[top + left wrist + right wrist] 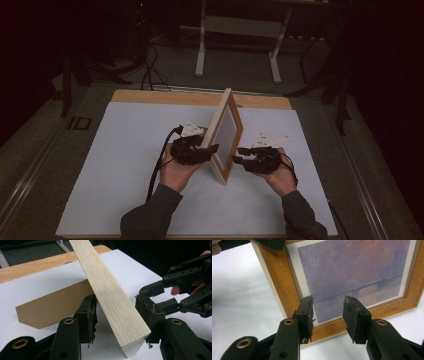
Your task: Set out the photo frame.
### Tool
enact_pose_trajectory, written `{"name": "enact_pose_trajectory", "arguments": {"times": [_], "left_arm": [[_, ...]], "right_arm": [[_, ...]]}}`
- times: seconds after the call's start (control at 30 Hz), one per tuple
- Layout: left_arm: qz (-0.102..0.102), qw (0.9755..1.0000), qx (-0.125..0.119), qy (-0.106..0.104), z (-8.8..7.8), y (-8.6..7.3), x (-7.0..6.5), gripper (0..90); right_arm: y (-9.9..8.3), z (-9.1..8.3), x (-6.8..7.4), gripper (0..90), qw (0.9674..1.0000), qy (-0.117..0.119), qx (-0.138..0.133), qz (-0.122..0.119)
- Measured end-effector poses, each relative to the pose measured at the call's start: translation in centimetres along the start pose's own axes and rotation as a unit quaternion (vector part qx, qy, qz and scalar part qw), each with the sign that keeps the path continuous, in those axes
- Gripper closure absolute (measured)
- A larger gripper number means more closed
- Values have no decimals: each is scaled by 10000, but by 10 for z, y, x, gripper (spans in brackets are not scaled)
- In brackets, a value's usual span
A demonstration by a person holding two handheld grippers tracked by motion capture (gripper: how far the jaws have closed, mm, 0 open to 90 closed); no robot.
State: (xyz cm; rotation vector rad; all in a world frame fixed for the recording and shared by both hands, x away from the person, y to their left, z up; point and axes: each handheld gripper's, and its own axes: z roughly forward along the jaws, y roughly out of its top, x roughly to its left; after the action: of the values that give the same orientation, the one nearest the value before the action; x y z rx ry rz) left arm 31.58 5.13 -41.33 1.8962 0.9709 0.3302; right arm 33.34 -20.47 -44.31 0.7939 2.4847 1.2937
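Observation:
A light wooden picture frame (226, 135) stands on its lower edge on the white table top, holding a hazy purple and orange print (352, 270). Its brown card back stand (50, 307) rests on the table behind it. My left gripper (212, 148) straddles the frame's pale side edge (112, 302). One pad (88, 315) lies close against the wood and a gap shows at the other pad's tip, so the jaws are open. My right gripper (239, 155) points at the print's lower left from close by, open with nothing between its pads (355, 317). The left gripper view also catches the right gripper (160, 296).
A white sheet (125, 165) covers most of the wooden table, whose bare back edge (165, 96) shows beyond the frame. On the dark floor behind are a white-legged stand (240, 30) and loose cables (150, 70). The person's forearms come in at the bottom.

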Motion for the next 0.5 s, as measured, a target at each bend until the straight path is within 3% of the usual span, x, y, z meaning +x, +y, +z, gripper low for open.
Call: {"name": "enact_pose_trajectory", "arguments": {"times": [0.5], "left_arm": [[-177,9996,8,223,-4,1,13,616]], "right_arm": [[-1,0,0,592,10000,-1,25,-15]]}}
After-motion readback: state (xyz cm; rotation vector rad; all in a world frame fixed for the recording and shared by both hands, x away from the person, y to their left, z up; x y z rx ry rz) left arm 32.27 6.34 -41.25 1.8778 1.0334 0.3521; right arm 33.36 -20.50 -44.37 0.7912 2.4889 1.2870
